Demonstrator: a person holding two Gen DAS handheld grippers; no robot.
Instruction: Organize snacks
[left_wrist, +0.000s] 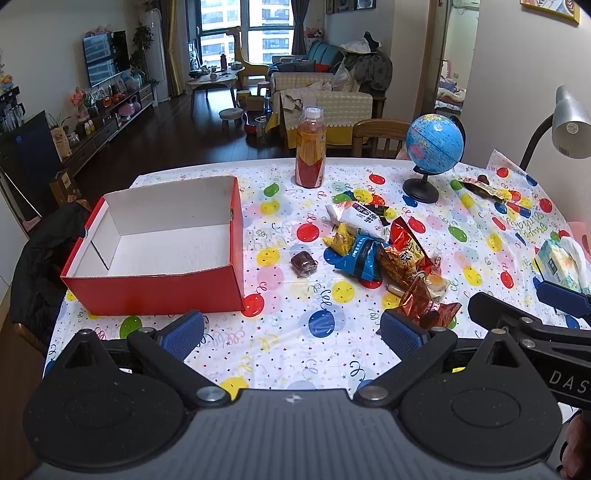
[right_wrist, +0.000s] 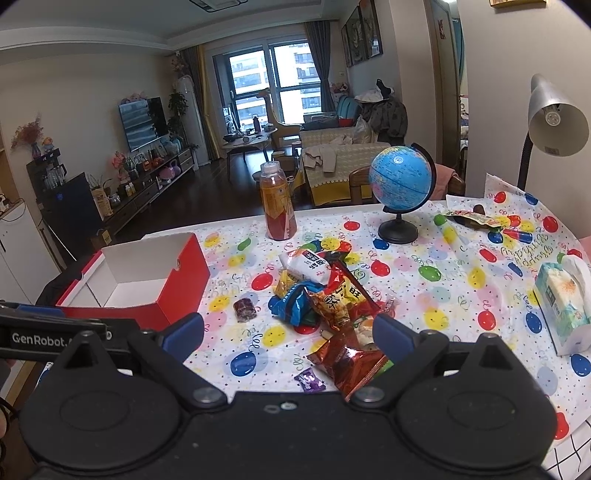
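An empty red box with a white inside (left_wrist: 162, 243) stands on the left of the table; it also shows in the right wrist view (right_wrist: 136, 280). A pile of snack packets (left_wrist: 384, 251) lies to its right, also in the right wrist view (right_wrist: 325, 295). A small dark wrapped snack (left_wrist: 303, 263) lies between box and pile. A red foil packet (right_wrist: 351, 363) and a small purple candy (right_wrist: 309, 380) lie nearest me. My left gripper (left_wrist: 291, 334) is open and empty above the near table edge. My right gripper (right_wrist: 290, 334) is open and empty, just short of the pile.
An orange drink bottle (left_wrist: 311, 147) and a blue globe (left_wrist: 434, 146) stand at the back of the table. A tissue pack (right_wrist: 563, 299) lies at the right, a desk lamp (right_wrist: 554, 118) behind it. More packets (right_wrist: 474, 219) lie at the far right.
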